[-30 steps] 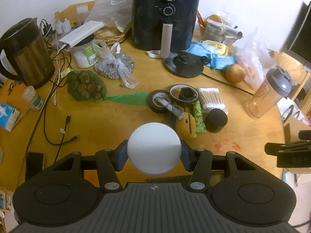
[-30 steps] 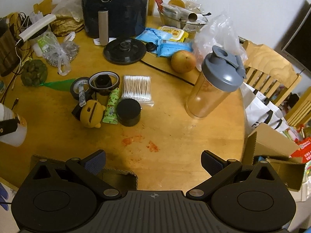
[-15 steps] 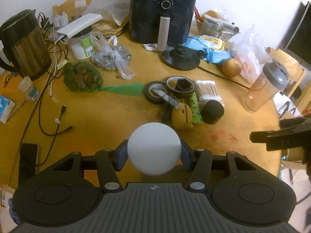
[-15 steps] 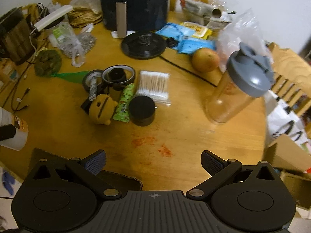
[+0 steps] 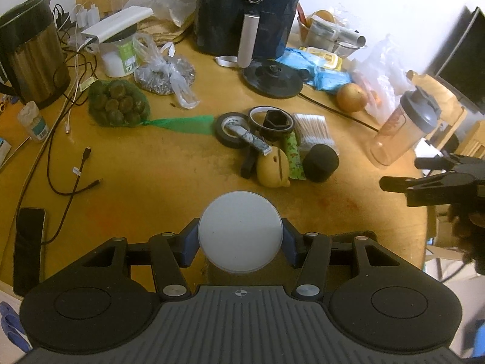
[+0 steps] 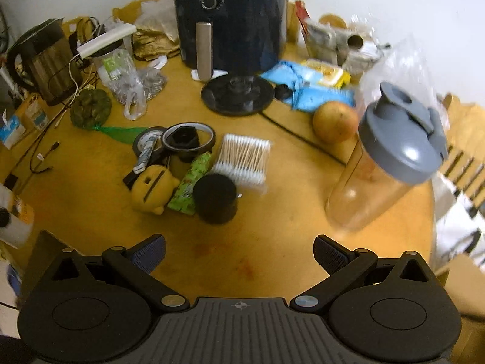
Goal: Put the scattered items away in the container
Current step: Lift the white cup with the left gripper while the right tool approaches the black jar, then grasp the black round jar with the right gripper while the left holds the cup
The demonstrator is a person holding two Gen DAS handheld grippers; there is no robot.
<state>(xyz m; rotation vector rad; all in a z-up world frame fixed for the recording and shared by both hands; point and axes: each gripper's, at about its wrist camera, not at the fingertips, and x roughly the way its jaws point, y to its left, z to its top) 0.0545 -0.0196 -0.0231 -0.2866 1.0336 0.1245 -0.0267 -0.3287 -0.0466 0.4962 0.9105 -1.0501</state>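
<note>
Your left claw (image 5: 240, 239) is clamped on a white round container (image 5: 240, 232), both pads pressing its sides, held just above the near edge of the counter (image 5: 151, 163). In the right wrist view that same container shows at the far left edge (image 6: 15, 221), partly cut off, with an orange label.

Your right claw (image 6: 239, 253) is spread wide with nothing between the pads, looking down at the pile. The pile sits mid-counter, ahead of both claws: black cylinder (image 6: 215, 198) nearest, touching the green packet (image 6: 191, 186) on its left, then the yellow toy (image 6: 153, 189) beside that. Behind them are the cotton swabs (image 6: 244, 159) and the tape rolls (image 6: 169, 141). The right claw looks like the nearer one; the cylinder is straight ahead and a touch left of its centre line. The green packet's long axis runs away from you, leaning slightly right at the far end, so I'd guess you'd want the pads across its width.

Hard to make out: the container's opening is hidden, only a flat white round end faces the left camera. A dark cardboard-looking edge (image 6: 48, 242) pokes out by the right claw's left finger, can't tell what it is. The shaker bottle (image 6: 388, 163) is blurred.
</note>
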